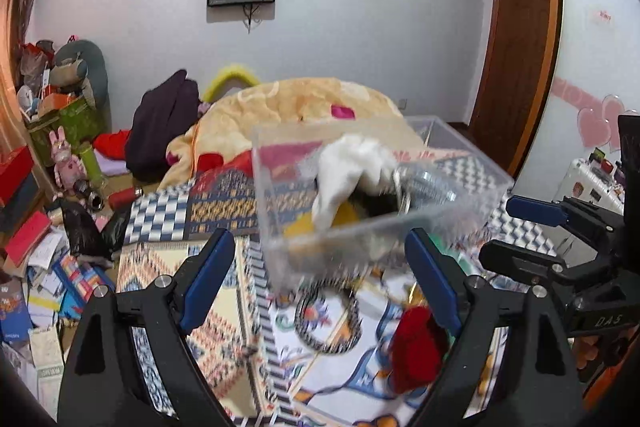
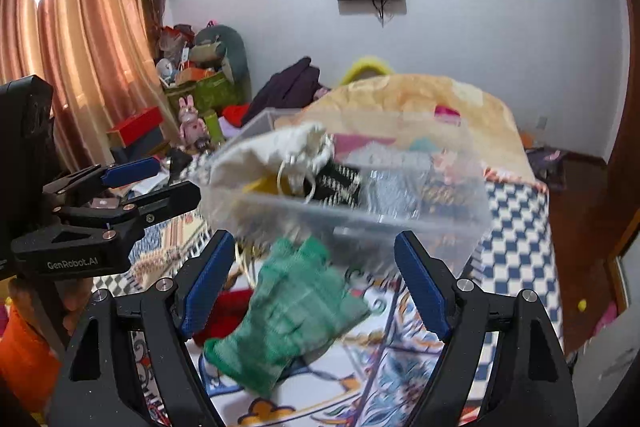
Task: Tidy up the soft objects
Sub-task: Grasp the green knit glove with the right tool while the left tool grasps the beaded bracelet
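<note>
A clear plastic box (image 1: 472, 183) stands on the patterned bed ahead of both grippers; it also shows in the right wrist view (image 2: 400, 223). Inside lie a white drawstring pouch (image 1: 352, 163) (image 2: 276, 151), something yellow (image 1: 340, 219) and a black patterned item (image 2: 340, 183). A green mesh pouch (image 2: 292, 311) lies on the bedspread just before my open right gripper (image 2: 312, 267). A red soft item (image 1: 416, 347) lies by the right finger of my open, empty left gripper (image 1: 320, 259). The view is motion-blurred.
A beige blanket (image 1: 288, 103) is heaped behind the box, with a dark garment (image 1: 164, 123) to its left. Books, boxes and plush toys (image 1: 68, 163) clutter the floor on the left. A wooden door (image 1: 516, 59) stands at the right. Each gripper appears in the other's view (image 1: 560, 227) (image 2: 120, 195).
</note>
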A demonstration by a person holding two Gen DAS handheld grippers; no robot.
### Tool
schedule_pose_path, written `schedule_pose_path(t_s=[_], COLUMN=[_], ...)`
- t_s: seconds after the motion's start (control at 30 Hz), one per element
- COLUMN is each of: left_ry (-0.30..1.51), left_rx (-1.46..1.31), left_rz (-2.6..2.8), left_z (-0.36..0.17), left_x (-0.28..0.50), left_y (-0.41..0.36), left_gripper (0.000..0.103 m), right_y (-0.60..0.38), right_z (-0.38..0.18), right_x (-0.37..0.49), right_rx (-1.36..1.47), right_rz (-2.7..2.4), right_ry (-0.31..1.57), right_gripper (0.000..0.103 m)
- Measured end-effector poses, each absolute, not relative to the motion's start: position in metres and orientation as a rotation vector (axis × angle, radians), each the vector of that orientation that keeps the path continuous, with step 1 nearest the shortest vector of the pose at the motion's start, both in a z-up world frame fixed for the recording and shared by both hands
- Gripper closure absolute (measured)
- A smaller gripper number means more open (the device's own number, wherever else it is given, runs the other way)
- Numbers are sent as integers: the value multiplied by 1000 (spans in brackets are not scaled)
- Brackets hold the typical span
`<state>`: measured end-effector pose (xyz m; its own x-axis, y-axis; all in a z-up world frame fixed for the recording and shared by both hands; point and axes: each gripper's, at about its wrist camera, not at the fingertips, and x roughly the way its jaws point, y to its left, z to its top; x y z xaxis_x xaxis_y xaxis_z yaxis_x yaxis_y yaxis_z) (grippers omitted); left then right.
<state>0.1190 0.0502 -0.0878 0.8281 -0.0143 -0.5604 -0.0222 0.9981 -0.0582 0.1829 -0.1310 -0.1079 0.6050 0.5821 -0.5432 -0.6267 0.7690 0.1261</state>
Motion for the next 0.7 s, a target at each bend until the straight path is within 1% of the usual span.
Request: schedule_pose_path(t_s=[0.2, 0.43, 0.53, 0.57, 0.6, 0.63, 0.7], left_ry=[668, 740, 752, 752, 754, 757, 770], left_rx=[-80, -89, -81, -79, -76, -75, -76], left_rz=[19, -2, 1, 1, -1, -2, -12], left_z=[-119, -148, -153, -154, -155, -155, -158], left_x=[117, 121, 123, 123, 123, 123, 123], left_y=[58, 54, 50, 50, 49, 48, 46], left_gripper=[15, 15, 16, 18, 21, 23, 35], right_y=[-125, -131, -133, -134, -134, -135, -136], right_z=[-134, -148, -152, -154, -156, -157, -159], right_x=[187, 194, 194, 194, 195, 194, 195], right_rx=[-43, -4, -2, -1, 0, 6, 16], right_rz=[722, 712, 711, 713, 715, 716, 720], right_ry=[684, 739, 754, 761, 771, 779, 793], right_gripper=[23, 24, 32, 36, 41, 44, 52])
